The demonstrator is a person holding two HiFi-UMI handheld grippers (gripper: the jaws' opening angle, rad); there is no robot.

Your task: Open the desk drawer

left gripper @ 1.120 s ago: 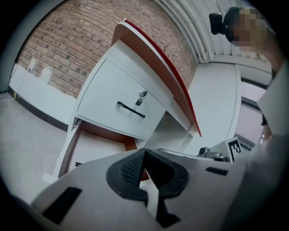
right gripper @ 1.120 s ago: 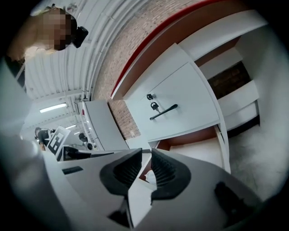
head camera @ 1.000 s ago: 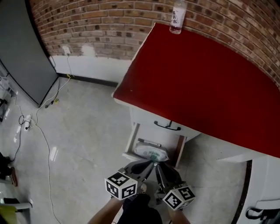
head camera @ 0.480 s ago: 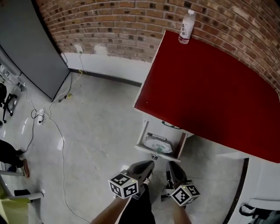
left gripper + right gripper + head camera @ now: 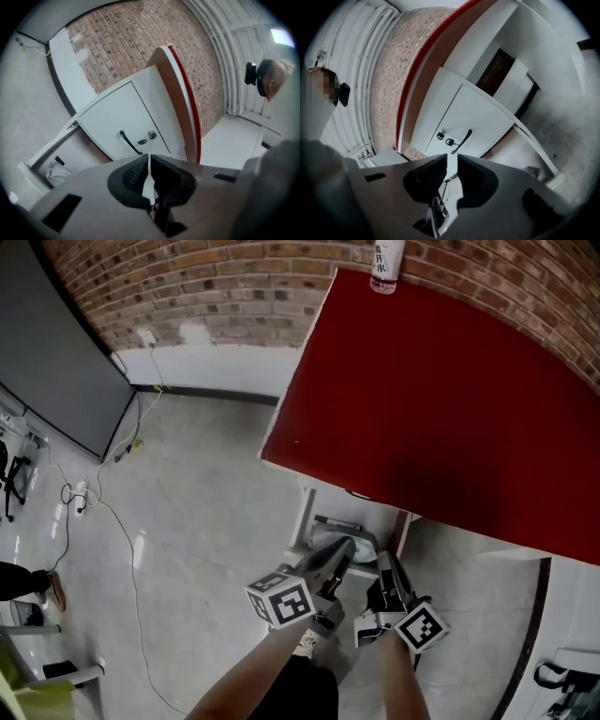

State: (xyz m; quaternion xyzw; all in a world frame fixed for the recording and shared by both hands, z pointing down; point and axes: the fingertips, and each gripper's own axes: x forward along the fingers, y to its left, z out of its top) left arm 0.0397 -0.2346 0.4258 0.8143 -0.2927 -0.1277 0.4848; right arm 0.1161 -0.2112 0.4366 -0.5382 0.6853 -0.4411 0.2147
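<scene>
Drawer [image 5: 306,525] open under red desk [image 5: 441,399]

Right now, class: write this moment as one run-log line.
white lower desk drawer: open, white plastic bag inside | left gripper: fingers shut, empty | right gripper: fingers just opened further, nothing between

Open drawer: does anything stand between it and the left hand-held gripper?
Nothing visible. The left hand-held gripper, jaws shut and empty, faces the desk across open air. The open drawer, with a bag lying inside, juts out below the closed front with the black handle.
</scene>
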